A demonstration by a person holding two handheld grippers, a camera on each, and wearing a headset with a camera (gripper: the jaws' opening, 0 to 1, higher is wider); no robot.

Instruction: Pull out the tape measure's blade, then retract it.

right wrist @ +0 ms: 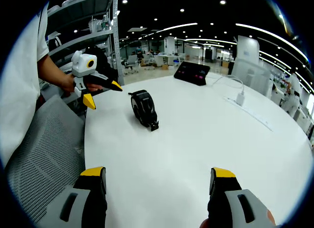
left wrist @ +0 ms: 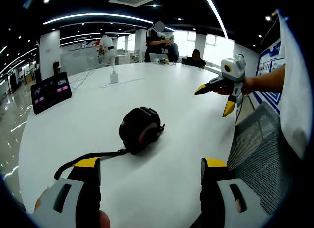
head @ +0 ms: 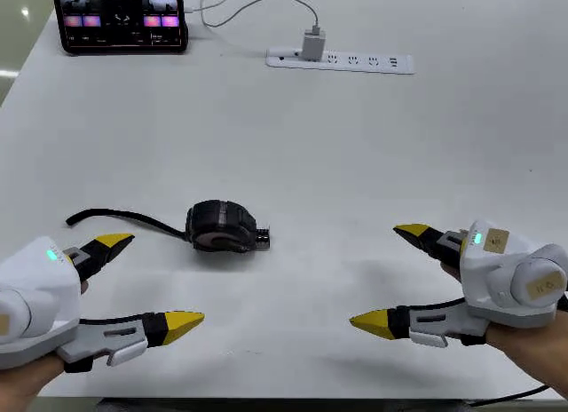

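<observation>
The white counter [head: 355, 146] stood in a wide hall whose ceiling lights [right wrist: 176, 26] appeared in the gripper views, and the black tape measure [head: 220, 226] lay near its front edge on bare surface, between the left hand-held gripper [head: 168, 278] and right hand-held gripper [head: 373, 274], both spread wide and holding nothing.
</observation>
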